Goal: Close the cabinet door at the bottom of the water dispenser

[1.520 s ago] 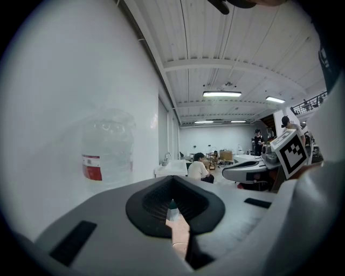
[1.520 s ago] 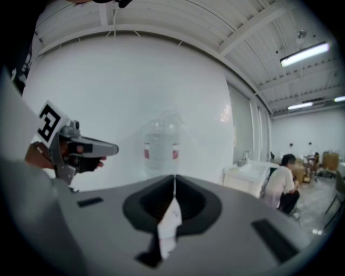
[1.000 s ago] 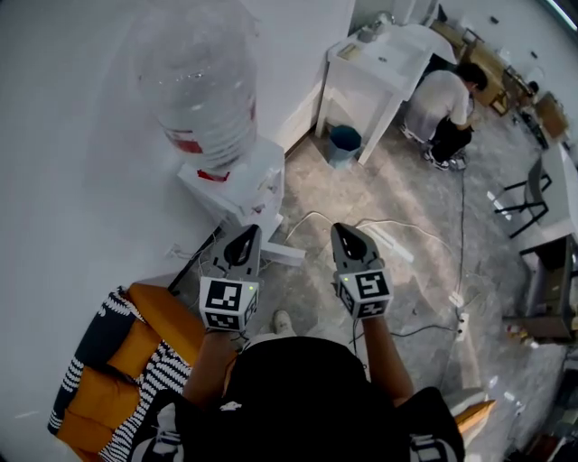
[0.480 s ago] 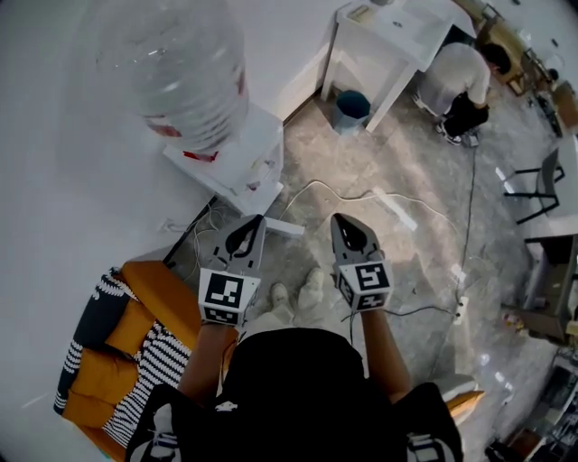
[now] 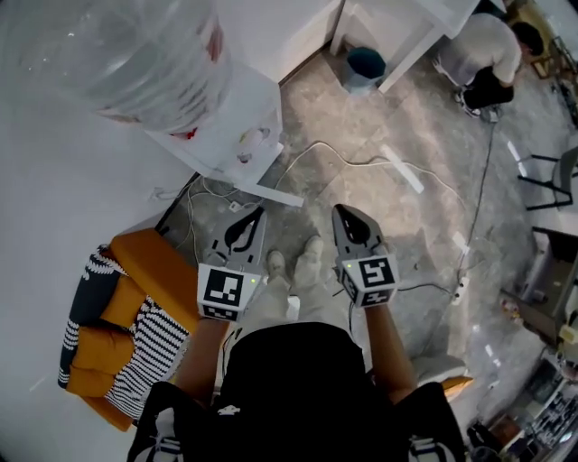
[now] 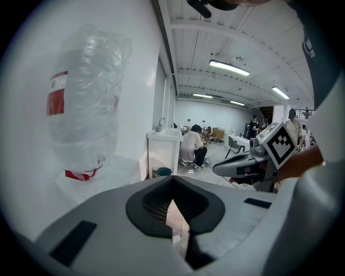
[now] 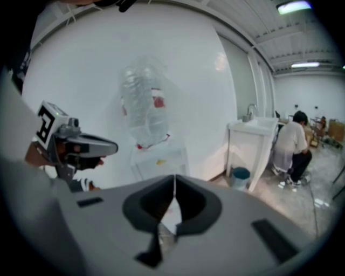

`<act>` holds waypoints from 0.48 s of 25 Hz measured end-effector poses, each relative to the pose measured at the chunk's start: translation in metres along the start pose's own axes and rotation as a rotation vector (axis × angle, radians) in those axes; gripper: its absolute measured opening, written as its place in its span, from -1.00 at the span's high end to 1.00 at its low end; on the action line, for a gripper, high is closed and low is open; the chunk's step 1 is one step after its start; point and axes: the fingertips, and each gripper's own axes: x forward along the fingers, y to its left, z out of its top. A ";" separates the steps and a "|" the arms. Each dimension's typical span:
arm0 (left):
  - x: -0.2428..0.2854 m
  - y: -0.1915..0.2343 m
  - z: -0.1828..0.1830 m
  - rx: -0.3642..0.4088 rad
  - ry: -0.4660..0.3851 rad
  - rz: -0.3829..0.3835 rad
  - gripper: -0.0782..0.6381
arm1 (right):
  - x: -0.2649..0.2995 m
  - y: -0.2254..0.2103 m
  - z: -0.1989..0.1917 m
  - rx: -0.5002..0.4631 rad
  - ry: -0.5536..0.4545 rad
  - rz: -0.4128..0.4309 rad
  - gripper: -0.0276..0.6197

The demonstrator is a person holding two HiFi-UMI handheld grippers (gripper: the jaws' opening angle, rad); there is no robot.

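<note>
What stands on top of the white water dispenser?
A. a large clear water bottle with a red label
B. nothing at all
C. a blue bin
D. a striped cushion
A: the head view shows the clear water bottle, with its red label, sitting on the water dispenser, while the blue bin stands apart on the floor.

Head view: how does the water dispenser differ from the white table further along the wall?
The water dispenser carries a big clear bottle; the white table bears none. The water dispenser is a closed box, with what seems to be its cabinet door jutting out at the foot; the white table stands on legs over a blue bin. Both are white and stand against the wall.
</note>
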 end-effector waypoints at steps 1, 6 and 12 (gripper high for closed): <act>0.004 0.001 -0.008 0.004 0.018 0.006 0.75 | 0.003 -0.001 -0.007 -0.003 0.018 0.006 0.81; 0.019 0.002 -0.044 0.007 0.092 0.014 0.75 | 0.017 -0.006 -0.046 -0.003 0.093 0.035 0.81; 0.036 0.007 -0.096 -0.038 0.174 0.022 0.75 | 0.043 -0.010 -0.091 0.019 0.163 0.061 0.81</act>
